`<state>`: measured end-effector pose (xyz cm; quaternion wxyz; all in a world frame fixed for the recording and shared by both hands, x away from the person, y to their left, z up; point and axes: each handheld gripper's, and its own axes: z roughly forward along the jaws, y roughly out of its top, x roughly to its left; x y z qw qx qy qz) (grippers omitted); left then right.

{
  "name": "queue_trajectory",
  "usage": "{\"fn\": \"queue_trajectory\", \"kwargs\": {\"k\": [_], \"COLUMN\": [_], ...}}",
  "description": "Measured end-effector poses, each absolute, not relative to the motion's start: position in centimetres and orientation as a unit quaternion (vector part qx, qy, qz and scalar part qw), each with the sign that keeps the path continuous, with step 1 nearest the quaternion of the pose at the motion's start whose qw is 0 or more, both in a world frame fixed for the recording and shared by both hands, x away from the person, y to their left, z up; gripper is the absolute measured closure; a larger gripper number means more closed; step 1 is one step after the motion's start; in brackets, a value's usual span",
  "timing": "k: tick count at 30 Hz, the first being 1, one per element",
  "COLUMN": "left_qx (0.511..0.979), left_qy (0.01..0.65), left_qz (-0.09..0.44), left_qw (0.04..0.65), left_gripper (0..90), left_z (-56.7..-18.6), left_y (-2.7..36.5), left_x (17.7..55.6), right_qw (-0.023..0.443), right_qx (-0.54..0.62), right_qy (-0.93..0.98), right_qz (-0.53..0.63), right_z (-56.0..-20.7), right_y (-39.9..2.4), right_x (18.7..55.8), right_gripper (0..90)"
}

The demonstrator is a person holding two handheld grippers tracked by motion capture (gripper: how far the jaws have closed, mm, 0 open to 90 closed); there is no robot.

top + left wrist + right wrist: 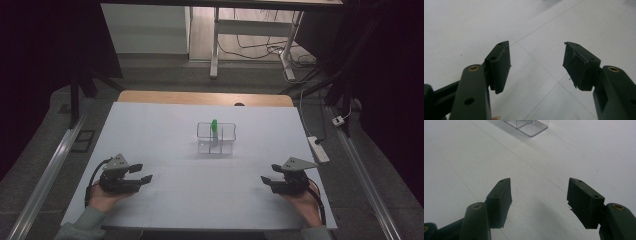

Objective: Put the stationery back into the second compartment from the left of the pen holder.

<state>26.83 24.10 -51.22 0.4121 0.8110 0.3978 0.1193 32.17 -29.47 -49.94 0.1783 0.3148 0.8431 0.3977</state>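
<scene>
A clear plastic organiser box (pixel 216 138) with several compartments stands in the middle of the white table (pixel 150 130). A green object (pixel 214 125) stands upright in it, near the centre divider. My left gripper (pixel 141 173) rests at the near left of the table, held by a hand, open with nothing between its jaws (pixel 536 65). At the near right, my right gripper (pixel 269 178) is also open and empty (pixel 539 200). A corner of the clear box (pixel 529 126) shows at the top of the right gripper view.
The table's wooden far edge (pixel 205 98) shows beyond the white cover. A power strip (pixel 318 149) and cables lie on the floor at the right. Metal rails (pixel 47 175) run along both sides. Another desk frame (pixel 215 45) stands behind.
</scene>
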Motion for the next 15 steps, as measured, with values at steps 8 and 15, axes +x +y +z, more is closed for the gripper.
{"fn": "queue_trajectory", "kwargs": {"k": [8,15], "left_qx": [0.813,0.813], "left_qy": [0.392,0.393], "left_qz": [0.126,0.126], "left_qw": [0.411,0.41], "left_gripper": [38.3,38.0], "left_z": [-51.12,-51.18], "left_y": [23.82,23.81], "left_x": [26.78,26.83], "right_qw": [0.181,0.181], "right_qx": [0.314,0.312], "right_qy": [0.843,0.844], "right_qz": [0.397,0.397], "right_z": [-49.94,-49.93], "right_y": [-29.51,-29.56], "right_x": [32.18,32.15], "right_gripper": [36.3,36.3]}}
